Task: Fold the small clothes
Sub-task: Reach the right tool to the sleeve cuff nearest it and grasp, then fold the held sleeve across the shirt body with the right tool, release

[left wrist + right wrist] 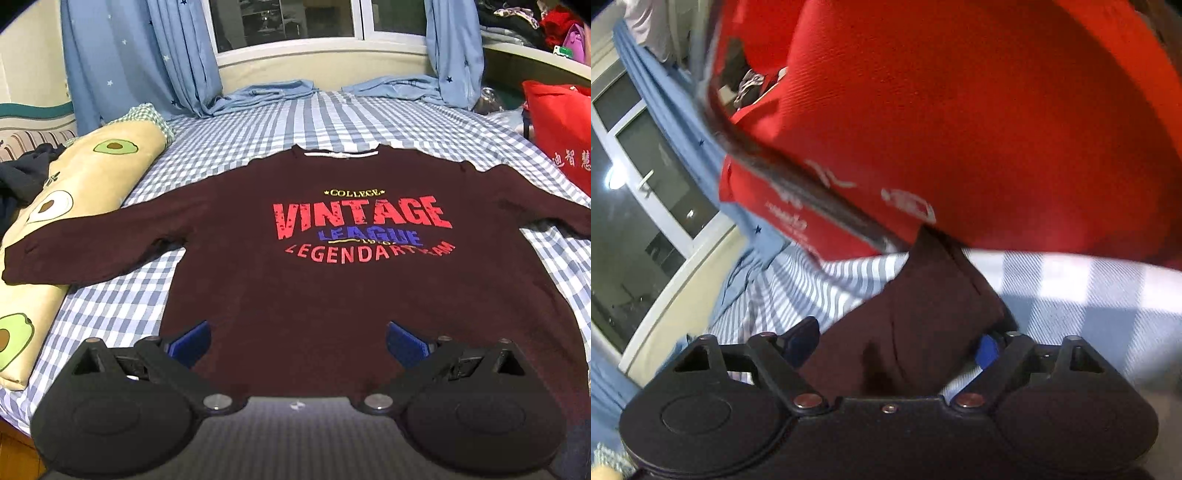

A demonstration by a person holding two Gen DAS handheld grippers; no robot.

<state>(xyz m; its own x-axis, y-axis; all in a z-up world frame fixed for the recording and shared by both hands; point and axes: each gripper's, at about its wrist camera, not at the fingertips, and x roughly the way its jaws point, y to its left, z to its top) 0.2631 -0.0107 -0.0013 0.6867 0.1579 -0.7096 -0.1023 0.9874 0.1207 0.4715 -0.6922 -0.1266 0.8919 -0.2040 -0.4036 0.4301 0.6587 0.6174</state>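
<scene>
A dark maroon long-sleeved shirt point(295, 295) with a red "VINTAGE LEAGUE" print lies flat, front up, on the blue checked bed sheet point(258, 122), both sleeves spread out. My left gripper point(297, 341) is open above the shirt's bottom hem, blue pads wide apart. In the right wrist view, my right gripper point(897, 345) is open around the end of the maroon sleeve point(923, 314), which lies between the fingers on the sheet point(1089, 295). This view is blurred.
An avocado-print pillow point(74, 192) lies along the bed's left side under the left sleeve end. A red bag point(561, 125) stands at the right edge, filling the right wrist view point(960, 110). Blue star curtains point(140, 55) and a window are behind.
</scene>
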